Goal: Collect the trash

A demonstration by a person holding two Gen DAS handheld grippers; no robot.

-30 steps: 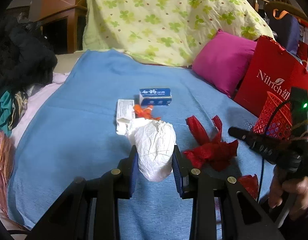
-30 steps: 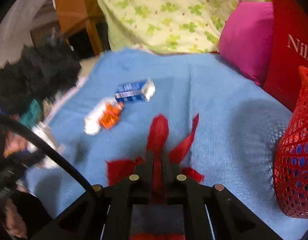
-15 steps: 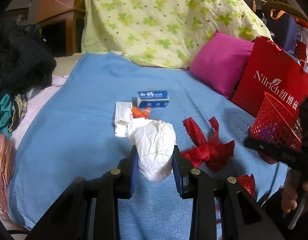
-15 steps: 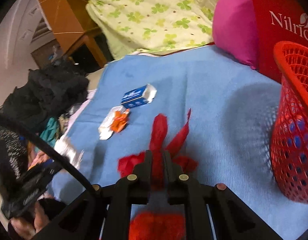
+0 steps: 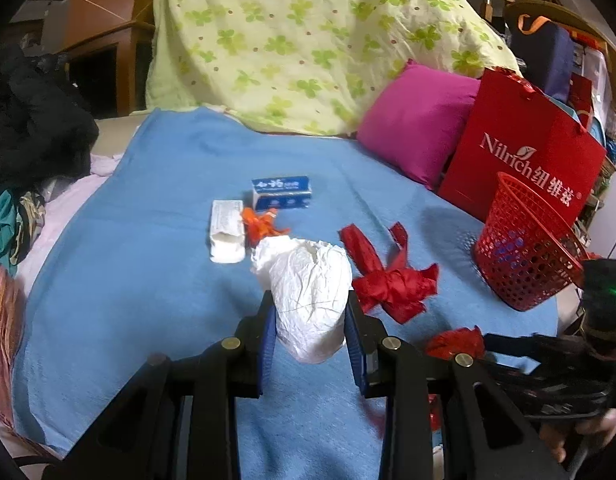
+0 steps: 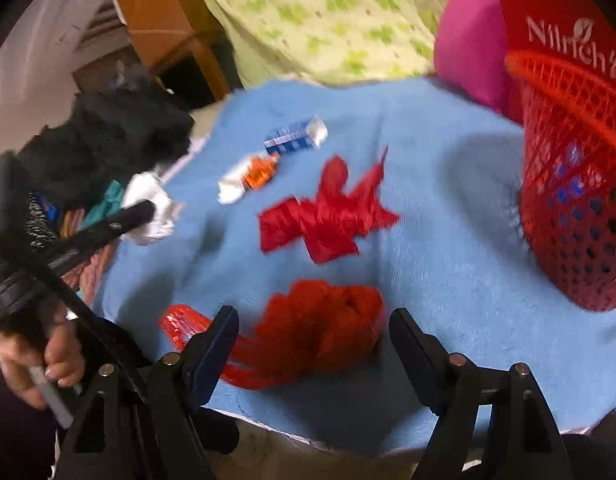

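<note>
My left gripper is shut on a crumpled white wad, held above the blue blanket. The right gripper has its jaws opening wide near the bed's front edge. A crumpled red bag lies between its fingers, and the pads do not press on it. Beyond it lies a knotted red bag. Farther back are a blue box, a white box and an orange wrapper. A red mesh basket stands at the right.
A red paper bag and a pink pillow stand behind the basket. A flowered quilt covers the back. Dark clothes pile up at the left. A person's hand grips the left tool's handle.
The right gripper's jaws were shut and now stand wide apart, pulled back toward the bed's front edge over the crumpled red bag. The left gripper still holds the white wad.
</note>
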